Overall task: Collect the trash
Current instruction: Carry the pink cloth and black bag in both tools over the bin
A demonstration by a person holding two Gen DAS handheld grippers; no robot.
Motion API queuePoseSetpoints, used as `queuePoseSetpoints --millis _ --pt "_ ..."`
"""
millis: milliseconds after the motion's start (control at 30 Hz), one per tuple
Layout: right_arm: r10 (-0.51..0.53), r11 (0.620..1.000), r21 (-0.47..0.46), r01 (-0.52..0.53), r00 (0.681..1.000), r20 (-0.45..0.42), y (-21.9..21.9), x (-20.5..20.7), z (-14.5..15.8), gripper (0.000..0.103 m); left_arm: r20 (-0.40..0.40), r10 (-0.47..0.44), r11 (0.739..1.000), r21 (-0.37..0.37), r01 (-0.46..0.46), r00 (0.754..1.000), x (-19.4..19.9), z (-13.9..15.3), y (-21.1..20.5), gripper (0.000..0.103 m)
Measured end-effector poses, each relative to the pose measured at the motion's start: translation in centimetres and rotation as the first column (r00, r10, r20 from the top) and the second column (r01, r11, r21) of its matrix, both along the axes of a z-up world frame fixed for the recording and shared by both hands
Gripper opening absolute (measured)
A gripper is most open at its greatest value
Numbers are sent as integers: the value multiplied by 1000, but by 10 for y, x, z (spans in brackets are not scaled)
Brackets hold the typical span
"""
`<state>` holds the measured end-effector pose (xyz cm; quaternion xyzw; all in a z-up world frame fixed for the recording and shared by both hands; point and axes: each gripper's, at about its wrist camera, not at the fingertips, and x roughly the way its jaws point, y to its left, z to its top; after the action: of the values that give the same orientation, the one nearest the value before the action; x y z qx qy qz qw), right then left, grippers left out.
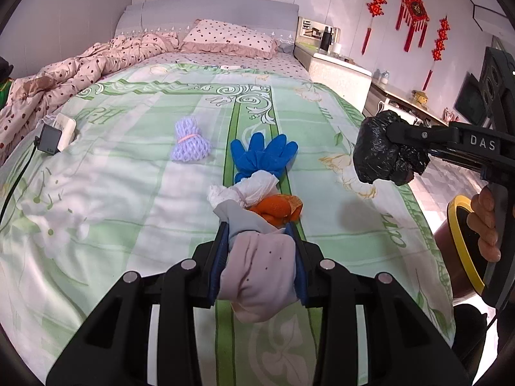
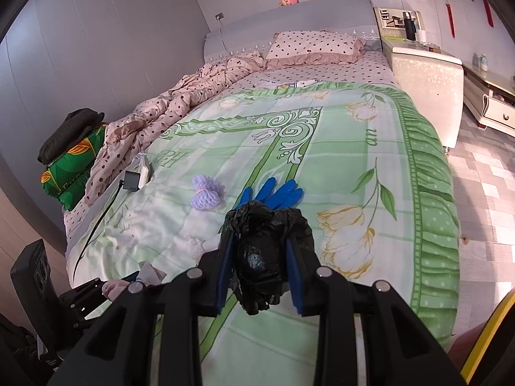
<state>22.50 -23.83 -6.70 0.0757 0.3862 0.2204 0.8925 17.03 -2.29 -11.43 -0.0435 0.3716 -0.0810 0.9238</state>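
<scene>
My left tongs (image 1: pixel 260 257) are pinching a bundle of pale pink and grey cloth (image 1: pixel 257 276), with white crumpled paper (image 1: pixel 244 193) and orange peel (image 1: pixel 276 209) bulging out at its far end, all lifted above the green bedspread (image 1: pixel 128 193). My right tongs (image 2: pixel 260 257) are clamped on a crumpled black plastic bag (image 2: pixel 264 251), seen at three o'clock in the left view, clear of the bed. Down on the bedspread, a blue glove (image 1: pixel 264 157) lies at twelve o'clock just past my bundle, and a lilac knitted wad (image 1: pixel 190 141) sits at eleven o'clock beside it, apart. A charger block (image 1: pixel 51 138) rests at nine o'clock near the pink quilt (image 1: pixel 80 70).
</scene>
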Motion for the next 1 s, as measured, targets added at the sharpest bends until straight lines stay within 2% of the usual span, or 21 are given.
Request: queuePoseSetpoints --millis 433,733,1000 --pt "-84 996 42 79 990 117 -66 -69 64 29 111 -26 1000 3 25 993 -24 66 -35 34" --pt "-184 983 61 176 967 175 -127 -106 100 29 175 -110 994 27 107 978 -31 107 -98 34" --pt "-273 962 61 266 939 207 -183 -132 116 29 210 -208 978 37 204 955 -37 133 -166 34"
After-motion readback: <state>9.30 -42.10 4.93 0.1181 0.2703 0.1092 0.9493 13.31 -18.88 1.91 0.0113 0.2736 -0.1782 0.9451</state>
